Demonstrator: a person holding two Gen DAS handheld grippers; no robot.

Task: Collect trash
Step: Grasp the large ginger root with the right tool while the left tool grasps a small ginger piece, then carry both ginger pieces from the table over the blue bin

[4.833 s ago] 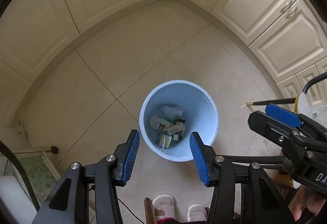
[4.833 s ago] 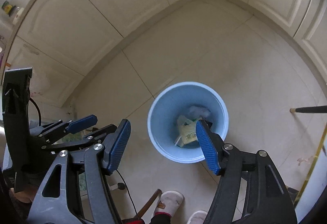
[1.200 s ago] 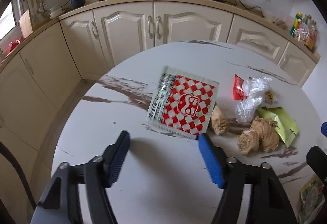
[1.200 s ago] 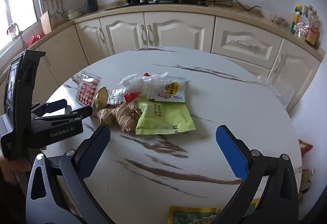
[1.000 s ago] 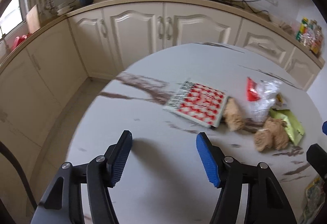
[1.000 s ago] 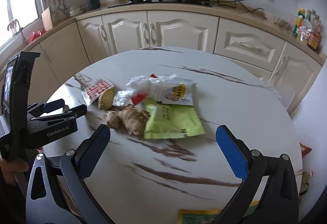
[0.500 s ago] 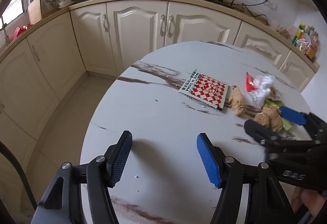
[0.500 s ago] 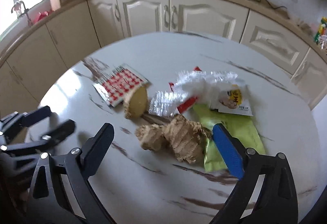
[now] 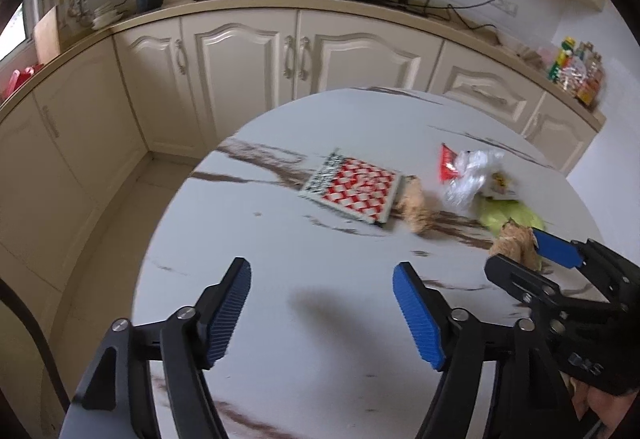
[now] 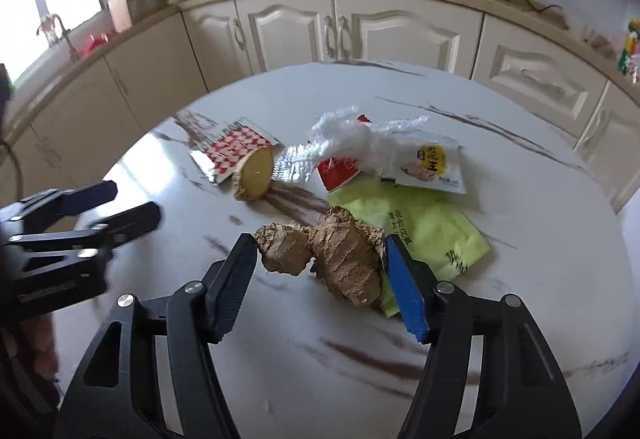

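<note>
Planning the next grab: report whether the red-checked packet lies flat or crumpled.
Flat: the red-checked packet lies spread out on the table, its checked face up, with no visible folds.

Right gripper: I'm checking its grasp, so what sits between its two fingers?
In the right wrist view, the big ginger root lies between the closing right gripper; whether the pads touch it is unclear.

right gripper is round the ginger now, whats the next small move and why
Probably finish closing the right gripper on the ginger root. Its fingers have just been closing and now flank the root on the table, seemingly not yet pressing. The left gripper hangs open and empty.
</note>
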